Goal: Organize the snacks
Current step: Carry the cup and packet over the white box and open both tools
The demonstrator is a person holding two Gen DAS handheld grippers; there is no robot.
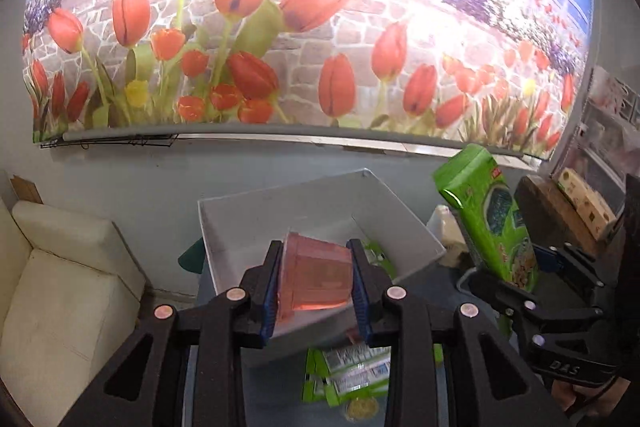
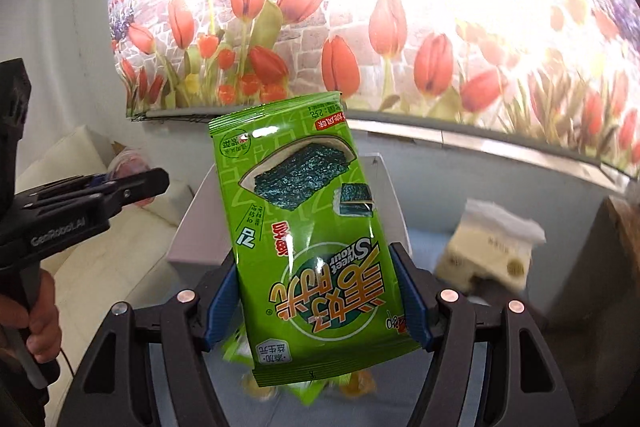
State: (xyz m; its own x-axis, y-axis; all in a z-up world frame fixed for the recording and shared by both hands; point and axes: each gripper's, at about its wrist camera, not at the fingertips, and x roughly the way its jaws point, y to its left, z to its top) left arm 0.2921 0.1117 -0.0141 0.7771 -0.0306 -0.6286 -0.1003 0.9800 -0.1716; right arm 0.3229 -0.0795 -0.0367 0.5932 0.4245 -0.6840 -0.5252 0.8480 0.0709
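My left gripper (image 1: pixel 316 267) is shut on a pink jelly cup (image 1: pixel 314 279) and holds it above the near edge of a white box (image 1: pixel 240 227). My right gripper (image 2: pixel 316 291) is shut on a green seaweed snack packet (image 2: pixel 304 235), held upright above the table. That packet also shows in the left wrist view (image 1: pixel 488 223), right of the box, with the right gripper (image 1: pixel 536 275) below it. The left gripper (image 2: pixel 132 183) shows at the left of the right wrist view. Green packets (image 1: pixel 356 375) and a yellow jelly cup (image 1: pixel 362 407) lie on the table below.
A white armchair (image 1: pixel 60 287) stands at the left. A tissue pack (image 2: pixel 492 247) lies right of the box. A tulip mural covers the wall behind. A dark wooden piece (image 1: pixel 556 211) with a small carton stands at the right.
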